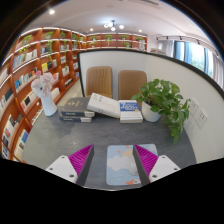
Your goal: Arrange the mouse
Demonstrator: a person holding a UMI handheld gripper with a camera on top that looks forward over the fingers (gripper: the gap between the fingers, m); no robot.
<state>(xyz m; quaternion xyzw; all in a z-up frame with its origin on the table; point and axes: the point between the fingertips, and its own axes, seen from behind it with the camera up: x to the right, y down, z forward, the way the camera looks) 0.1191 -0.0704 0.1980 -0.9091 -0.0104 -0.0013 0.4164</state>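
While the gripper waits at the near table edge: gripper [114,160] wide open, nothing held; the magenta pads [82,158] face each other with a broad gap between them.
Between the fingers: a pale blue patterned mat [122,166] lies flat on the grey table [55,140], free of both pads. It is probably the mouse mat, and so the likely target spot.
Mouse: not visible anywhere in the gripper view; its position cannot be told. It may lie below or behind the fingers.
Step in hand (judgement): locate the mouse before any closing move. Tilt or draw back the gripper until the mouse shows between the fingers.
Grasp advice: approach along the long axis of the mouse, close on its two flanks, and press lightly, since a smooth curved shell tends to slip.
Placement advice: set it down square on the mat, then open fully before lifting away.
Mid table: stacked books [75,108] and a blue-covered book [130,110] lie beyond the mat, well apart from it.
Obstacles: a potted plant [165,100] to the right and a white vase [46,100] to the left; keep sweeps low and short.
Far: two chairs [99,80] behind the table, then bookshelves [30,60] along the wall.
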